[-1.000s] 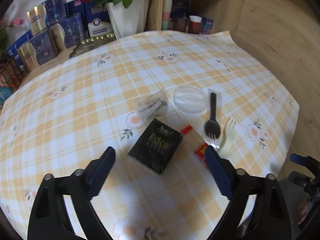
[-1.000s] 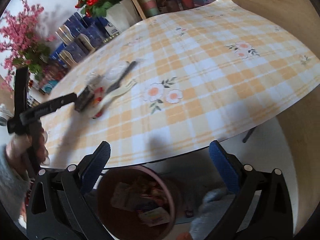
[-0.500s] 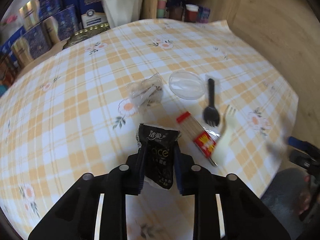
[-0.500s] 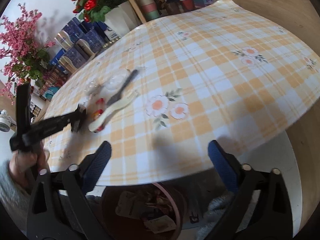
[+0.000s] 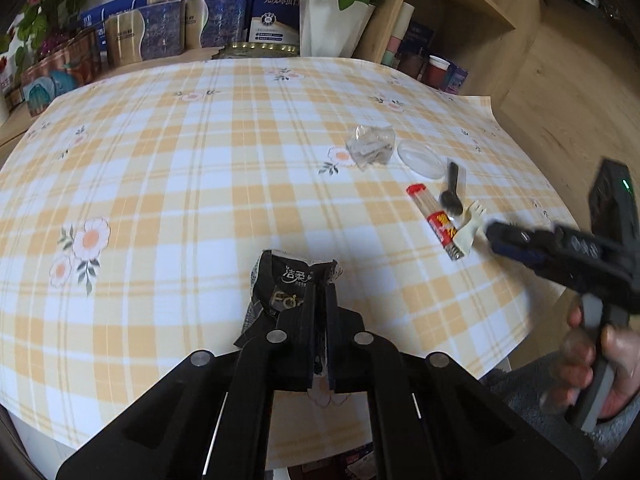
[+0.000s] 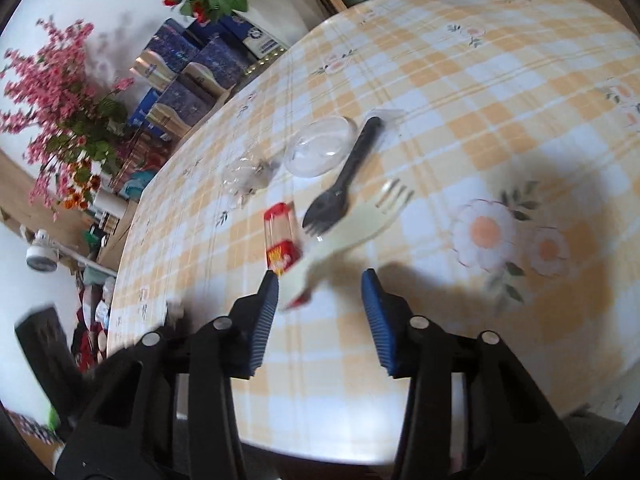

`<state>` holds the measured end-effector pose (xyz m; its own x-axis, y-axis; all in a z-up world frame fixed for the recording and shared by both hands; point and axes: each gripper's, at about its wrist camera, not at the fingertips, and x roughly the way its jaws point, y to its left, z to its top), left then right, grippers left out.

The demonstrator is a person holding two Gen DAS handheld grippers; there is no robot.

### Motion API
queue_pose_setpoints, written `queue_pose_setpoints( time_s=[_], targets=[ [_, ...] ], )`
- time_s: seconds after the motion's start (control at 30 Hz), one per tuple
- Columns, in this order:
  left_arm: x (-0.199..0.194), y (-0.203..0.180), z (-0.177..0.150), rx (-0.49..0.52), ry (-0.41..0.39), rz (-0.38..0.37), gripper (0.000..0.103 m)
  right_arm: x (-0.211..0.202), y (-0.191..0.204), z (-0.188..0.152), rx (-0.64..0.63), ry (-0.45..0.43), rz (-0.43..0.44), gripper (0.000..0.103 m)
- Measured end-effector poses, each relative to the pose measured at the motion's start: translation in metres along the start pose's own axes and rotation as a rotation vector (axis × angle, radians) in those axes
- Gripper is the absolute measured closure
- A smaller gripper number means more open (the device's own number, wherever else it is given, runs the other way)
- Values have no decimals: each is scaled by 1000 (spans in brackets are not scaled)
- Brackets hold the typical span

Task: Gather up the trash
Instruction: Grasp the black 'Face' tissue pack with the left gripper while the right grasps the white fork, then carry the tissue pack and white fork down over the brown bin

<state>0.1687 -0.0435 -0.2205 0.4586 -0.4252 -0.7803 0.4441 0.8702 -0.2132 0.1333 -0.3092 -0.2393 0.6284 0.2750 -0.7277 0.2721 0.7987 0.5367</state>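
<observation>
Your left gripper (image 5: 319,300) is clenched on the black tissue pack (image 5: 290,286), just above the desk (image 5: 200,184). Your right gripper (image 6: 318,298) is closing around the cream fork's (image 6: 356,224) handle, not yet pinching it.

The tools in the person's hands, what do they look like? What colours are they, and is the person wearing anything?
Both are black plastic frames with round silver screws. The right tool has two fingers with ribbed blue pads. The left tool has flat dark fingers. Seen from the left camera, the right tool carries a black block with a small green light. The hand holding its grey handle comes out of a fuzzy grey sleeve.
</observation>
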Motion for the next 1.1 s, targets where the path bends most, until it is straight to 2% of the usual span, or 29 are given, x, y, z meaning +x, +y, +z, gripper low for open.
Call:
queue_pose_setpoints(
  time_s=[0.23, 0.3, 0.37, 0.47, 0.6, 0.77, 1.1],
  targets=[
    [0, 6, -11, -50, -19, -40, 98, 15, 3, 10, 89, -16, -8, 68],
    [-2, 6, -13, -59, -28, -46, 98, 19, 0, 10, 106, -3, -2, 82],
    [-5, 7, -14, -63, -39, -52, 98, 20, -5, 10, 140, 3, 42, 86],
    [-12, 6, -16, -62, -57, -73, 99, 13, -3, 10, 133, -26, 91, 97],
    [-22, 5, -18, -65, -77, -77, 99, -5, 8, 10, 44, -75, 121, 97],
    [-36, 0, -19, -71, -97, -91, 99, -24, 16, 1, -20, -89, 132, 97],
    [-69, -24, -40, -15, -106, -113, 99, -70, 15, -51, -139, -88, 139, 97]
  ],
)
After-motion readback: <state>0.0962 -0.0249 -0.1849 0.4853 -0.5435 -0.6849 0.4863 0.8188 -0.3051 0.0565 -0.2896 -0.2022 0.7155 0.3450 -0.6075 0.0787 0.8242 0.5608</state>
